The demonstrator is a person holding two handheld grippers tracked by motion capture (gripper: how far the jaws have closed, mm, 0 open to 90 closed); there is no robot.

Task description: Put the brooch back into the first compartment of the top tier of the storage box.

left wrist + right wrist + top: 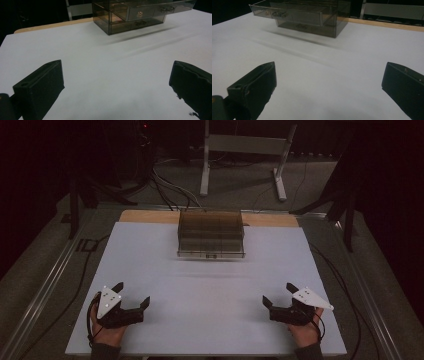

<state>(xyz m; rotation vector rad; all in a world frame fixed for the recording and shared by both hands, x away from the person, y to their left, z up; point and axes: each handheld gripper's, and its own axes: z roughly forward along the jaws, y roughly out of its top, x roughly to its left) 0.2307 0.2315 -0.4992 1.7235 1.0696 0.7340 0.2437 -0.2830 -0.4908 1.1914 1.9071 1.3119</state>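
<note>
Left gripper (131, 296) and right gripper (278, 294) both released, jaws wide, empty, resting near edge of white table (210, 290). Smoked acrylic drawer box (211, 234) far centre, upper drawer (146, 11) partly pulled out. Contents unclear through tint. Risk: light box may slide when a drawer is tugged.
</note>
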